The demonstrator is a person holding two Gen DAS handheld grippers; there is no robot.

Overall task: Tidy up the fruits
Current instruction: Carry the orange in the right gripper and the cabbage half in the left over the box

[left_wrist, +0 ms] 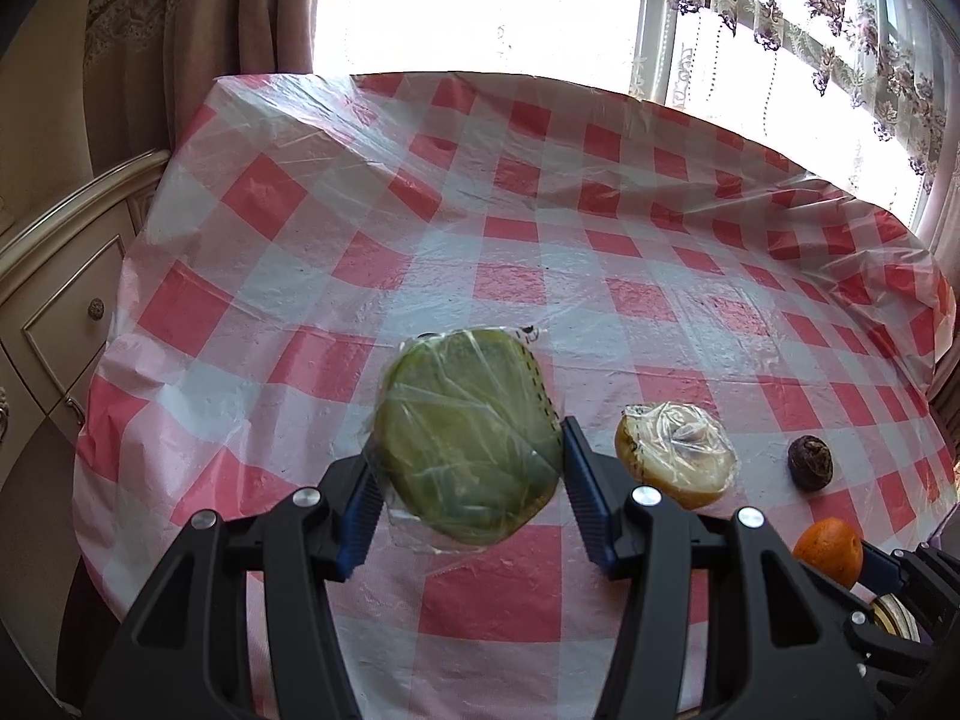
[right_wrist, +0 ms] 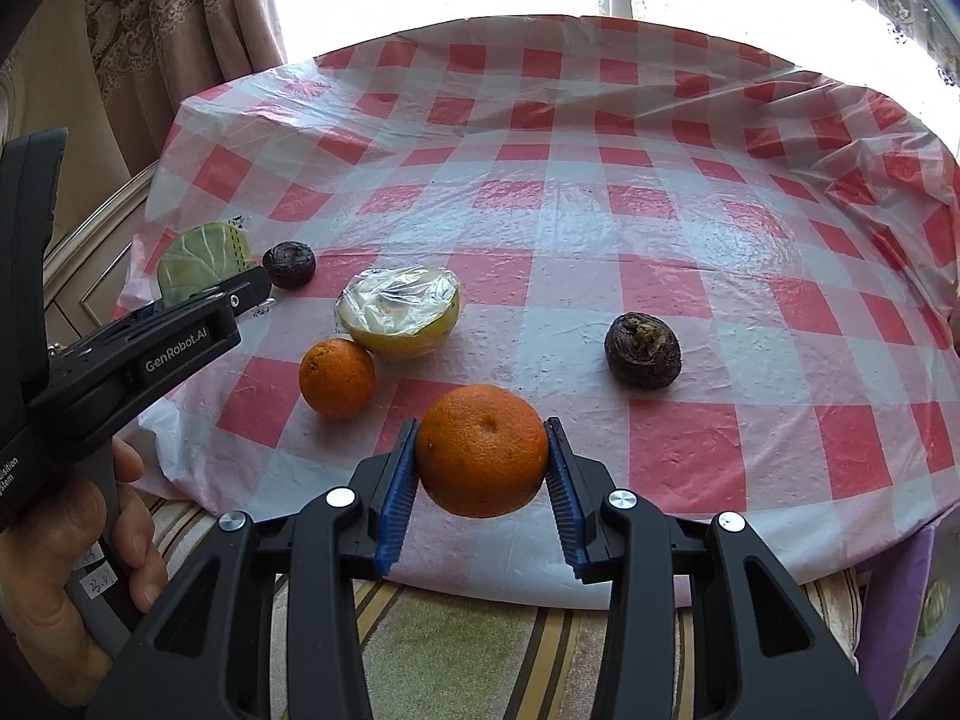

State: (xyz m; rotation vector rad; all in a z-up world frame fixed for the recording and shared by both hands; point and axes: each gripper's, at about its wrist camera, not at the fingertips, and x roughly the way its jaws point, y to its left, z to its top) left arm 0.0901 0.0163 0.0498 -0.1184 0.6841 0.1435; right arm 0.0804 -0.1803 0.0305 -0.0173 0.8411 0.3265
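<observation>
the left gripper [left_wrist: 471,468] clamps a wrapped green fruit [left_wrist: 465,435] above the checked tablecloth [left_wrist: 540,252]; the right gripper [right_wrist: 480,468] pinches an orange [right_wrist: 482,450] at the near edge. slick wrap could let the green fruit slide (judging by the loose film). no bowl or tray is visible.

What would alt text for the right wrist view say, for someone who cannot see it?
Two blue-padded fingers grip a round orange fruit above a red-and-white checked plastic tablecloth. Beyond lie a second smaller orange, a plastic-wrapped yellow fruit half and two dark brown round fruits.
</observation>
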